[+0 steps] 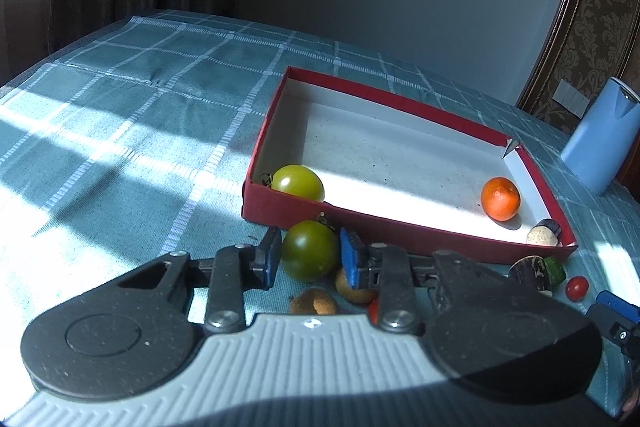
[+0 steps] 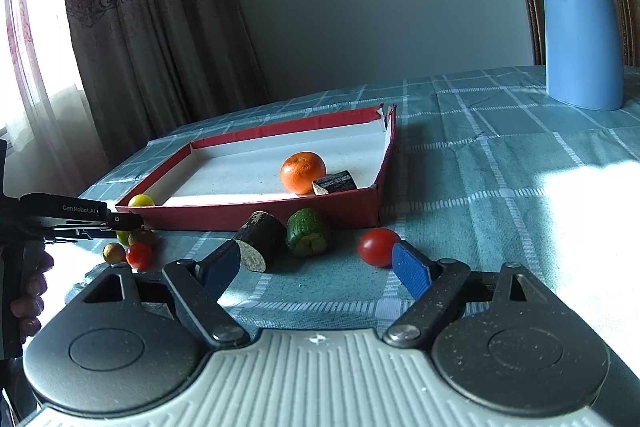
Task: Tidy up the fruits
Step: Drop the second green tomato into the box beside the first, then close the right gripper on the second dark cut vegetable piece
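Note:
A red box [image 1: 404, 239] with a white floor holds a green tomato [image 1: 298, 183], an orange tangerine [image 1: 500, 198] and a dark cut piece [image 1: 543, 233]. My left gripper [image 1: 310, 254] is open around a second green tomato [image 1: 310, 250] on the cloth in front of the box; its pads stand close on both sides, contact unclear. My right gripper [image 2: 316, 269] is open and empty, low over the cloth. Ahead of it lie a dark cut piece [image 2: 258, 241], a green cut piece [image 2: 307, 231] and a red cherry tomato [image 2: 377, 247].
Two brown longans [image 1: 314, 301] and a red cherry tomato [image 1: 374, 309] lie under my left gripper. A blue kettle [image 2: 582, 31] stands at the far right of the checked tablecloth [image 1: 120, 115]. Curtains [image 2: 132, 27] hang at the back left.

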`<state>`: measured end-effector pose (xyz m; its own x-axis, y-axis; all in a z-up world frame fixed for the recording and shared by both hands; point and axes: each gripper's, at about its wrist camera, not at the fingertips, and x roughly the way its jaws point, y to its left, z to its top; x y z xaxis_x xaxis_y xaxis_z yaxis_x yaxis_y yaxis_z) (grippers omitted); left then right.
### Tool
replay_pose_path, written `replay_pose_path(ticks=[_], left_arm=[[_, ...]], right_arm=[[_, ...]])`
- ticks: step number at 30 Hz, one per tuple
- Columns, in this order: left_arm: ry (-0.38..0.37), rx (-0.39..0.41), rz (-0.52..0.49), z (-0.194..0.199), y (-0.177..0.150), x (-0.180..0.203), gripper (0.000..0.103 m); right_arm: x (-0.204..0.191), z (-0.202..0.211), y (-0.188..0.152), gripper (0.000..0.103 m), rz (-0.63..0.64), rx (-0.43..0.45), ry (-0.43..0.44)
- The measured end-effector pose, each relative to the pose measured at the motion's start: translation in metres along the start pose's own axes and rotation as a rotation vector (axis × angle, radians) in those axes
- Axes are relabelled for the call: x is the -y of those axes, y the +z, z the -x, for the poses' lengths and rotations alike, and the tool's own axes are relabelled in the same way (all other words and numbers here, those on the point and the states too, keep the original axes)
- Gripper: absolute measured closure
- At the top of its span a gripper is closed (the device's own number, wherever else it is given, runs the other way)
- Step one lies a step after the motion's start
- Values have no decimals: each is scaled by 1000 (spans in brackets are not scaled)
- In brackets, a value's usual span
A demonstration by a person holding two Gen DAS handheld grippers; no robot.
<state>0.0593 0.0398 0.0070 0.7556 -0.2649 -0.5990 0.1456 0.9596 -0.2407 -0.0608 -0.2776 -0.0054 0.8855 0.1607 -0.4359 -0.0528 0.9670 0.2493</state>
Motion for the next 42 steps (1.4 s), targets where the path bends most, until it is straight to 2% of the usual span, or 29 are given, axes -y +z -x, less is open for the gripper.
replay_pose_path(ticks=[4, 10, 12, 19, 28, 32, 34, 35, 36, 38, 42], left_arm=[[5, 16, 11, 8, 3, 1, 75], [34, 132, -77, 27, 20, 25, 75], [44, 150, -106, 25, 29, 33, 75], [111, 113, -110, -16, 51, 38, 75], [177, 47, -101, -52, 46, 28, 74], [168, 81, -108, -38, 43, 30, 59], [168, 125, -118, -21, 41, 34, 42], [180, 161, -126, -10, 38, 36, 25], [190, 200, -136, 2, 35, 39, 14], [185, 273, -172, 28, 25, 42, 10], [203, 313, -197, 60, 0, 34, 6]], right_arm=[[1, 1, 0, 20, -4, 6, 2], [0, 1, 0, 20, 0, 5, 2], [0, 1, 0, 20, 0, 5, 2], [-1, 1, -1, 20, -2, 3, 6], [1, -1, -1, 20, -10, -7, 19], [1, -1, -1, 20, -12, -13, 18], [1, -1, -1, 20, -11, -15, 18], [1, -1, -1, 20, -11, -13, 19], [1, -1, -1, 20, -11, -11, 19], [1, 0, -1, 20, -8, -8, 19], [-2, 1, -1, 20, 9, 4, 24]])
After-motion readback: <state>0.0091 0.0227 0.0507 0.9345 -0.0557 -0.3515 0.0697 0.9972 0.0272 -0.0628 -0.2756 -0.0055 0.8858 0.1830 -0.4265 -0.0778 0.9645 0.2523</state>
